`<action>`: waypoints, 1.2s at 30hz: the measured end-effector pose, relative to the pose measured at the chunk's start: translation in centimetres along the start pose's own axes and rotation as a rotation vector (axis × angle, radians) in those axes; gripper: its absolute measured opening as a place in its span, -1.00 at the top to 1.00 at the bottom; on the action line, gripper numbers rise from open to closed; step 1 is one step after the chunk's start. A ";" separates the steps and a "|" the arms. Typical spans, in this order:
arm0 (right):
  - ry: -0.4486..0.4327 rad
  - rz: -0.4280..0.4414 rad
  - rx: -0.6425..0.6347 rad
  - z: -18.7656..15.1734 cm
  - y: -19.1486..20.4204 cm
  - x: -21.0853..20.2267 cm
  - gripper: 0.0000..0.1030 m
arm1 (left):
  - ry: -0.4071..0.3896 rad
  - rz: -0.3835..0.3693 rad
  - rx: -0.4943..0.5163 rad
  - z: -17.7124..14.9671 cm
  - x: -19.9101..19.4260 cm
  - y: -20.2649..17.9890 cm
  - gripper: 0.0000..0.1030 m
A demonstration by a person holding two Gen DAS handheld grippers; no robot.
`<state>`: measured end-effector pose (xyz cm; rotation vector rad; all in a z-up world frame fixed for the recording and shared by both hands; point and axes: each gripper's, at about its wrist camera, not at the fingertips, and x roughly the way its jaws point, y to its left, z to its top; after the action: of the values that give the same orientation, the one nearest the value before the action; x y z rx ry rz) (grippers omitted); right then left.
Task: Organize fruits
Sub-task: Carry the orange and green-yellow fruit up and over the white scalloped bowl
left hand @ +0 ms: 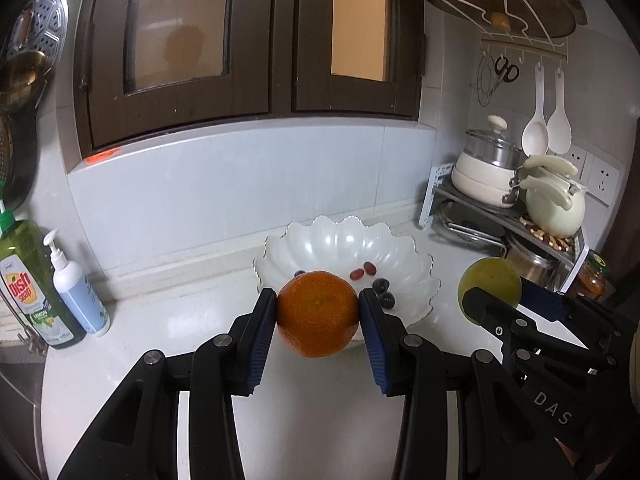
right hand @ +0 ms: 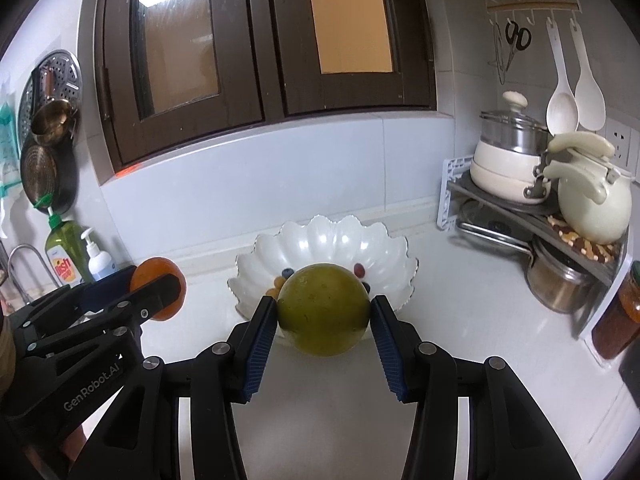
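My left gripper [left hand: 318, 312] is shut on an orange [left hand: 317, 313] and holds it above the white counter, just in front of a white scalloped bowl [left hand: 340, 240]. My right gripper [right hand: 324, 314] is shut on a green round fruit [right hand: 323, 309], also held just in front of the bowl [right hand: 320, 240]. The bowl holds a few small red and dark grapes [left hand: 364, 271]. The right gripper with the green fruit [left hand: 490, 284] shows at the right of the left wrist view. The left gripper with the orange [right hand: 156, 270] shows at the left of the right wrist view.
A dish soap bottle [left hand: 28, 280] and a pump bottle [left hand: 78, 292] stand at the left by the sink. A corner rack [left hand: 500, 208] with pots and a kettle [left hand: 554, 204] stands at the right, with a jar [right hand: 616, 316] beside it. Dark window frames rise behind the counter.
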<state>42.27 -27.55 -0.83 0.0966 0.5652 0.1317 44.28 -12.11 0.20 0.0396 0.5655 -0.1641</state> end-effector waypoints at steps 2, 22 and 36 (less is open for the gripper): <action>-0.007 -0.002 -0.004 0.3 -0.1 0.1 0.04 | -0.007 0.003 0.001 0.4 0.2 -0.2 0.19; -0.062 -0.041 -0.040 4.2 -1.1 3.6 0.04 | -0.034 0.016 0.005 4.5 3.7 -1.0 0.19; 0.004 -0.043 -0.085 6.8 -1.9 9.2 0.04 | 0.013 0.037 0.041 6.8 8.9 -1.6 0.19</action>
<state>53.80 -28.37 -0.21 0.0014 0.5641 0.1141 55.05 -15.53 1.18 0.0915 0.5740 -0.1393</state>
